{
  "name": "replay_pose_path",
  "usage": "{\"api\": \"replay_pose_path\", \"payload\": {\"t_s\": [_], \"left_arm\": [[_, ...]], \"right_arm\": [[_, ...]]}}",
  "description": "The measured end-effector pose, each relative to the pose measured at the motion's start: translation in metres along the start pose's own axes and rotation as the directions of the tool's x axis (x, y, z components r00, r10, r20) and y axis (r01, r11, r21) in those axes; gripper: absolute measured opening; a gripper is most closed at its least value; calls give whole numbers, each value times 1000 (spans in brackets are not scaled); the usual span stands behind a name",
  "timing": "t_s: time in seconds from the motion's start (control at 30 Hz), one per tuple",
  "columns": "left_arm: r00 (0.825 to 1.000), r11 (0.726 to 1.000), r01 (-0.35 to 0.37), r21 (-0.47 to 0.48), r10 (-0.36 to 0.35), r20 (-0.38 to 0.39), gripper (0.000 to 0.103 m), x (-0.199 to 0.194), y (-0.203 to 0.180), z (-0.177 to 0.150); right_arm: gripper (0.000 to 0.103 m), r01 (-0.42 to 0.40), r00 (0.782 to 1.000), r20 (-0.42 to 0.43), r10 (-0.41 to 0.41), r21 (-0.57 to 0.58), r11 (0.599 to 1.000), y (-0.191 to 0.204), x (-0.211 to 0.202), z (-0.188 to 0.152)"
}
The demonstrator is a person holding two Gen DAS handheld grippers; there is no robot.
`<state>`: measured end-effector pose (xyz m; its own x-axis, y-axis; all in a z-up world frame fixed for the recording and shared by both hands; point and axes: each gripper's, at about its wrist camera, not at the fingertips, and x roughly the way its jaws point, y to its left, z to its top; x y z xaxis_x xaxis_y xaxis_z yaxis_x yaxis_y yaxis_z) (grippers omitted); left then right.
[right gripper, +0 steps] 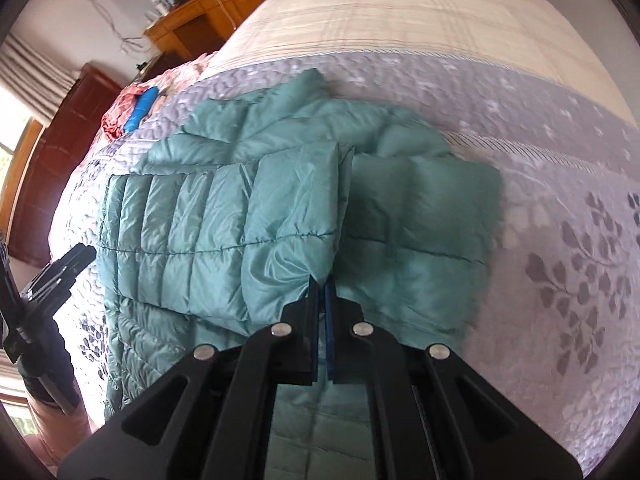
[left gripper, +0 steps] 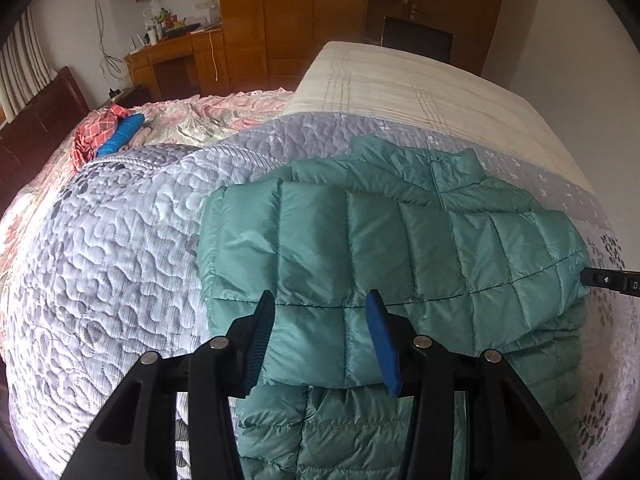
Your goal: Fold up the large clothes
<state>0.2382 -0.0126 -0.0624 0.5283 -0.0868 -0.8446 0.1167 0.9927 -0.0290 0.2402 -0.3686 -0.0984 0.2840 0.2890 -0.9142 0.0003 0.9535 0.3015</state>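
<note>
A teal quilted puffer jacket (left gripper: 400, 248) lies on a grey-and-white quilted bedspread (left gripper: 120, 248), collar away from me, with a sleeve folded across its front. My left gripper (left gripper: 322, 304) is open just above the folded sleeve's near edge, holding nothing. In the right wrist view the same jacket (right gripper: 208, 224) fills the middle. My right gripper (right gripper: 320, 284) is shut on the cuff end of the folded sleeve (right gripper: 288, 240), pinching its fabric. The left gripper also shows in the right wrist view (right gripper: 76, 260) at the jacket's left side, and the right gripper's tip shows in the left wrist view (left gripper: 608, 280).
A cream striped mattress cover (left gripper: 400, 80) lies beyond the bedspread. A red checked cloth (left gripper: 96, 132) and a blue item (left gripper: 122, 136) lie on a pink sheet at the far left. A dark headboard (left gripper: 40, 120), wooden desk (left gripper: 176, 60) and wardrobe (left gripper: 292, 12) stand behind.
</note>
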Motion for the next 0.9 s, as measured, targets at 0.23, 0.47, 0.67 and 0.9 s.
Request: {"api": "replay_pose_path", "payload": {"t_s": [0.23,0.47,0.67,0.9], "left_arm": [[1000,1000,9,16,-9,-6,47,9,-6,3],[997,1000,7,12,-6,-74,47,43,-5,-2],[997,1000,28,-11,-29,-72,47,45,9,-3],[998,999,28,-23,-29,-50,47,45,14,14]], "right_arm": [[1,41,999,-24,-39,54,998,-26,10,-12],[1,57,995,-86,-51,65,996,-31,37,-18],[46,-9,1000,-19,11,91,996,-38,16,-7],[49,-117,993,-18,120,111,987,-39,32,30]]}}
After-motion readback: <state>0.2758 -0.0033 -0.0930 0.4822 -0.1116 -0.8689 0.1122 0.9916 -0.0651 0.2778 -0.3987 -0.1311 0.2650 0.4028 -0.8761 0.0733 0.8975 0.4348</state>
